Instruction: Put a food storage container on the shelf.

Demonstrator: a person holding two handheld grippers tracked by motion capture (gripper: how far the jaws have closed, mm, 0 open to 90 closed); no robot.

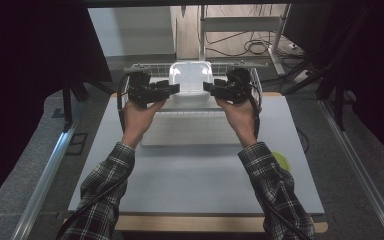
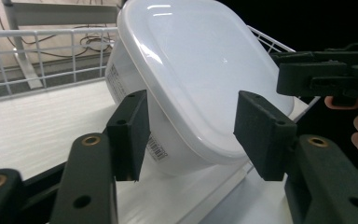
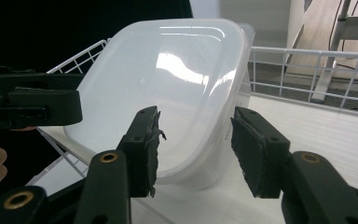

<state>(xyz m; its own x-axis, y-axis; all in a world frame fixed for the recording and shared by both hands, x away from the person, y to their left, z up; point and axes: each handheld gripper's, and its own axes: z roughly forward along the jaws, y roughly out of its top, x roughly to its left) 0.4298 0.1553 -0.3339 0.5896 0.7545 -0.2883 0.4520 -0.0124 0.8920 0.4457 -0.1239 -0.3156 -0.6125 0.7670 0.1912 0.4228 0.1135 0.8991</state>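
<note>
A white plastic container with a lid [image 1: 191,77] stands tilted on its edge in a white wire rack [image 1: 145,67] at the table's far side. My left gripper [image 1: 175,88] is at its left side and my right gripper [image 1: 207,87] at its right, their tips facing each other. In the left gripper view the container [image 2: 200,70] has its lower rim between the open jaws of the gripper [image 2: 191,140], and the pads stand off it. In the right gripper view the gripper [image 3: 196,149] is likewise open around the container [image 3: 168,88] rim.
The rack's wire wall [image 2: 51,51] runs behind the container. A white flat tray [image 1: 190,130] lies in front of the rack on the grey table [image 1: 195,175]. A green object [image 1: 281,160] sits near the table's right edge. Dark curtains flank both sides.
</note>
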